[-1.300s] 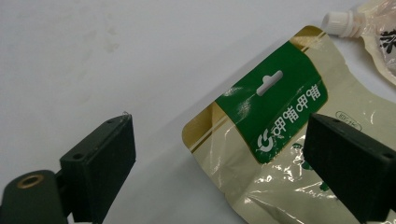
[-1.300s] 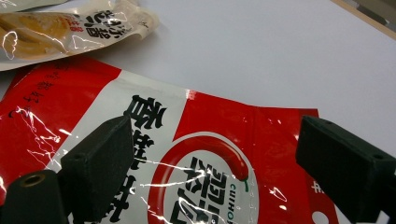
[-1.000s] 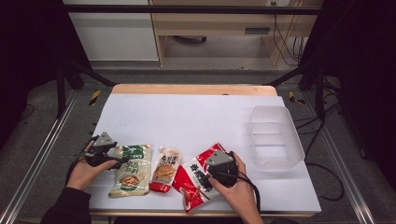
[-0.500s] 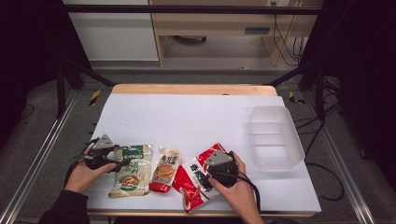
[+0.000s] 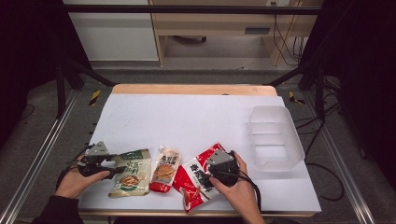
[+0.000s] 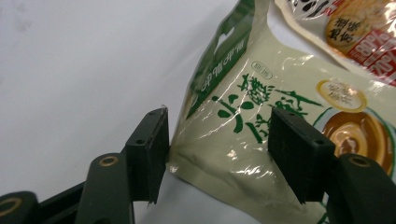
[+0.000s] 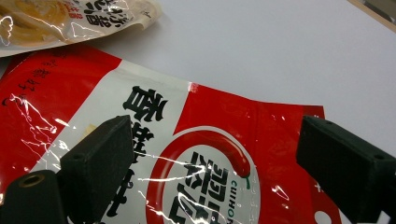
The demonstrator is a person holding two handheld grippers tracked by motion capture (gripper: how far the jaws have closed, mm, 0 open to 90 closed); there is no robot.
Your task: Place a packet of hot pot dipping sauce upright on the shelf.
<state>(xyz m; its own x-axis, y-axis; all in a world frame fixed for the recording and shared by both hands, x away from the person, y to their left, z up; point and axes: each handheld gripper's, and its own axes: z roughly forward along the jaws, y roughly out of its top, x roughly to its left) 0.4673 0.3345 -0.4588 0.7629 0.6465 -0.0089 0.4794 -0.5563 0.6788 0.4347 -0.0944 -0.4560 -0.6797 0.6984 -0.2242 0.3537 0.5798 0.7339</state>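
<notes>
Three snack pouches lie in a row near the lower edge of the white bench [image 5: 196, 112], and a clear plastic bin [image 5: 274, 137] at the right of the frame holds nothing yet, so the sorting looks barely begun.

At lower left, the left tongs [image 5: 113, 164] have just been closing around the edge of the green-and-cream pouch [image 5: 132, 171]. In the left gripper view that pouch [image 6: 261, 140] sits between the jaws, one pad at its edge, the other not clearly pressing.

At lower centre, the right tongs [image 5: 204, 171] hang spread wide over the red pouch [image 5: 198, 173], gripping nothing. The orange pouch [image 5: 166, 168] lies between the two, untouched.

All three pouches likely remain to be moved.
</notes>
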